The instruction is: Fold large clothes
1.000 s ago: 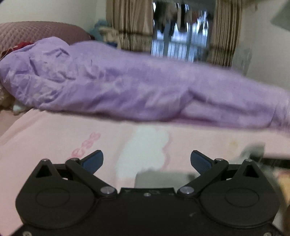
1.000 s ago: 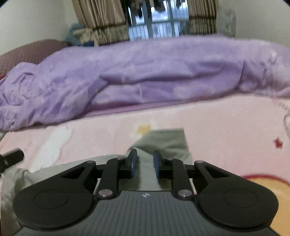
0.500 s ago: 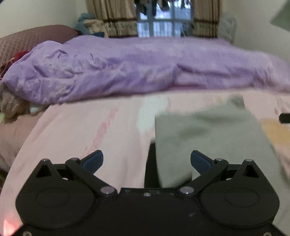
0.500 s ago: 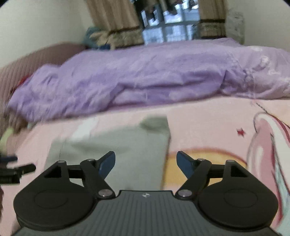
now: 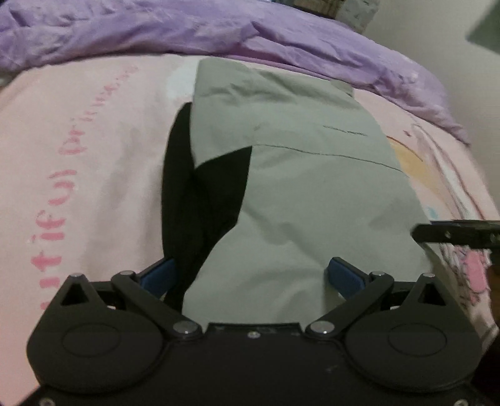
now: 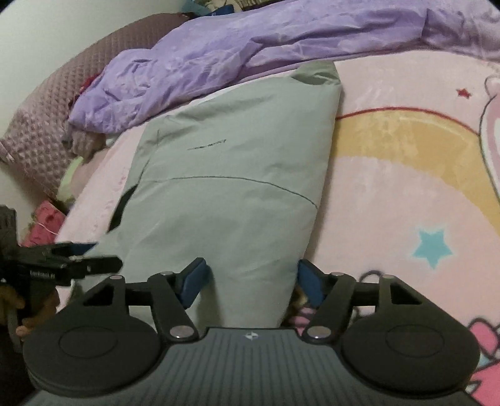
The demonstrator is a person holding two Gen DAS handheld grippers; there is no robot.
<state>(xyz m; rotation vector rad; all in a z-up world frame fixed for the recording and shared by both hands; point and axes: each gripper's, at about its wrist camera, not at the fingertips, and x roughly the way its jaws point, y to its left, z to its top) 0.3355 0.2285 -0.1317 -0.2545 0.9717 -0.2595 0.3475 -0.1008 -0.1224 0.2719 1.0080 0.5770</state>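
Grey garment (image 5: 306, 187) on pink blanket (image 5: 93, 156), purple duvet (image 5: 218, 28) behind

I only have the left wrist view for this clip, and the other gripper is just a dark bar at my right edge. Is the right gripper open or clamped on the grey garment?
Observer: The right wrist view shows the right gripper open. Its fingers sit on either side of the near end of the grey garment, and nothing is pinched.
Operator: My frame cuts off the purple duvet on the left. What is beyond it?
Observer: A maroon quilted cushion is there, possibly a headboard. The bunched end of the purple duvet lies against it.
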